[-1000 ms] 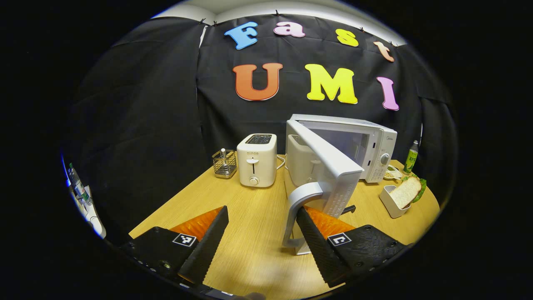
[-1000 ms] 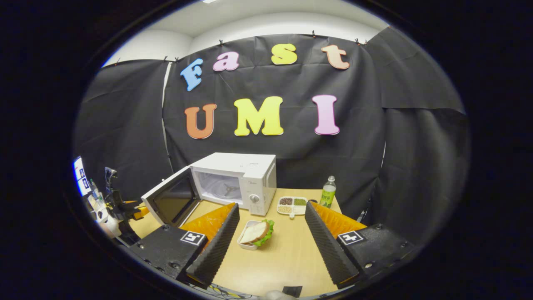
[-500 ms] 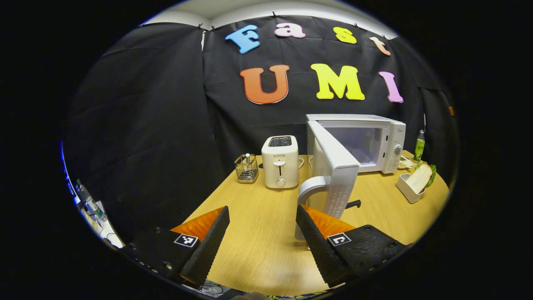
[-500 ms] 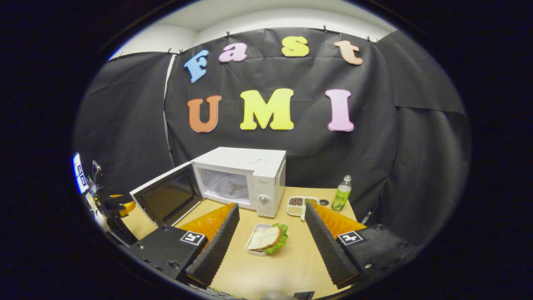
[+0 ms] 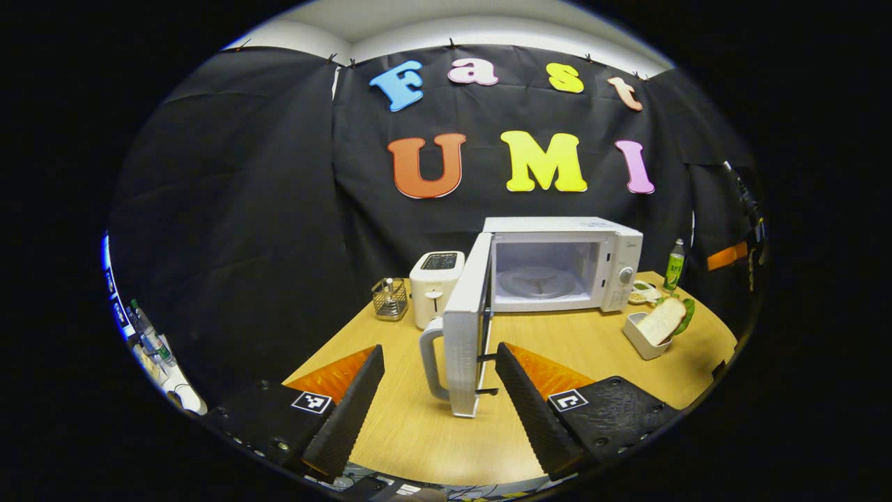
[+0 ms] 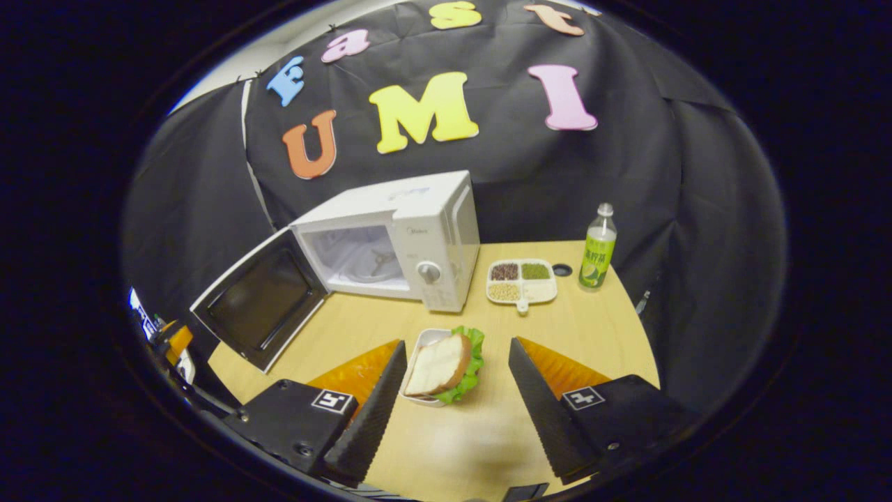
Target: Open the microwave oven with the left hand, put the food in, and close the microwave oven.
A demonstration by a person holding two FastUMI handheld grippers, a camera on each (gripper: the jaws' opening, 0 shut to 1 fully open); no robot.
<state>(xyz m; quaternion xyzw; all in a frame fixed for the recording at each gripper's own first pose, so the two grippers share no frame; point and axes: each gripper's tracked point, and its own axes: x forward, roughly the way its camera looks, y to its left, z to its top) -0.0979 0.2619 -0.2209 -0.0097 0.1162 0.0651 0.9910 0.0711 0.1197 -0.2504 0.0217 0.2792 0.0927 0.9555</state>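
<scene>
Table (image 5: 578,341) of pale wood carried everything, and on it the boxy white microwave oven (image 5: 557,261) stood with its cavity exposed. Its white door (image 5: 465,328), with a curved grey handle (image 5: 428,352), had swung from half open a second earlier to fully out, edge-on in the left gripper view; in the right gripper view its dark inner window (image 6: 261,307) faced the room. That meant the opening step looked finished and loading the food came next.

Left gripper (image 5: 439,397) had drawn back from the handle, which a second before lay against its right finger; now its jaws were spread wide, released, touching nothing, the door standing between them farther off. Right gripper (image 6: 453,397) had dropped toward the food since then. Its jaws were also wide apart and empty, bracketing the small white rectangular tray (image 6: 421,348) of bread slice and green lettuce, the sandwich (image 6: 442,364), which sat on the table in front of the oven, just beside the left finger; contact cannot be told
</scene>
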